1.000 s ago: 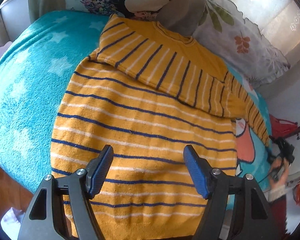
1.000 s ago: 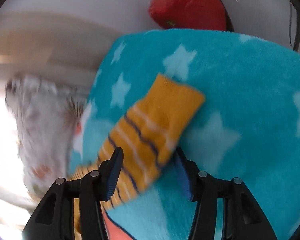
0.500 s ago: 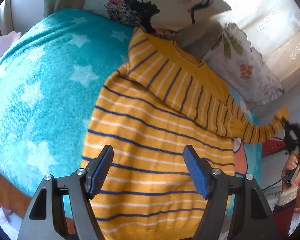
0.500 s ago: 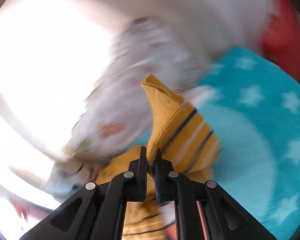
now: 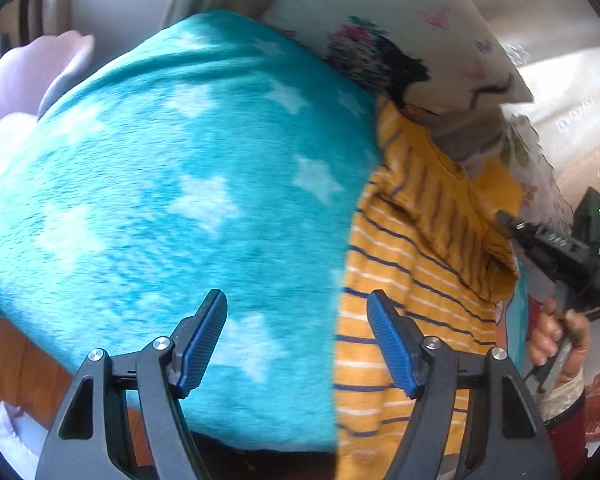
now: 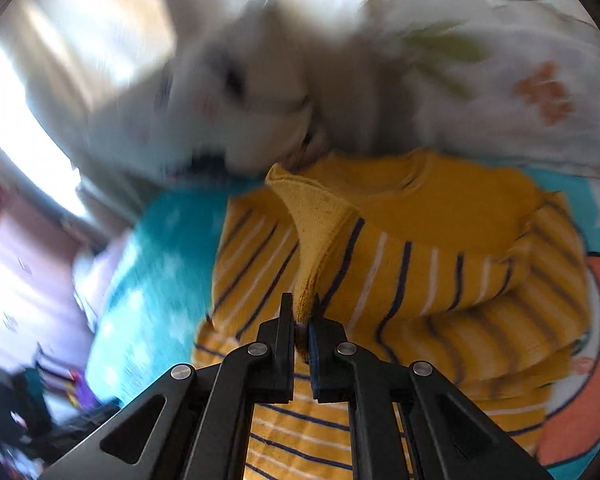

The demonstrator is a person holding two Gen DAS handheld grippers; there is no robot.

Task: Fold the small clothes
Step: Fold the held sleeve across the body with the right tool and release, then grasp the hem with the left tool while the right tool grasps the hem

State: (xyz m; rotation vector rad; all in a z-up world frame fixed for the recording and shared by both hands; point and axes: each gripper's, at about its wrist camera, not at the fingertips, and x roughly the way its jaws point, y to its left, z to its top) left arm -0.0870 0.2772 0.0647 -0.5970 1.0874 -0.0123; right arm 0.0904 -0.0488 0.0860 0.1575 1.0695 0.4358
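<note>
Left wrist view: the left gripper [image 5: 296, 344] hangs wide open and empty over the blanket [image 5: 172, 208], beside the sweater [image 5: 404, 312]; its right finger [image 5: 388, 344] overlaps the sweater's edge, though contact is unclear. It looks parked, perhaps ready to pin that side. The sweater lies flat on the bed, one sleeve folded across the chest, collar near the pillow [image 5: 404, 40]. At the far right a hand [image 5: 556, 332] grips the other tool, which meets the cloth.

Right wrist view: the right gripper [image 6: 302, 328] is closed tight on the cuff [image 6: 304, 240], lifted clear of the sweater [image 6: 440, 264] below. Held by the cuff, the sleeve can presumably be laid across the body. The surroundings are blurred.
</note>
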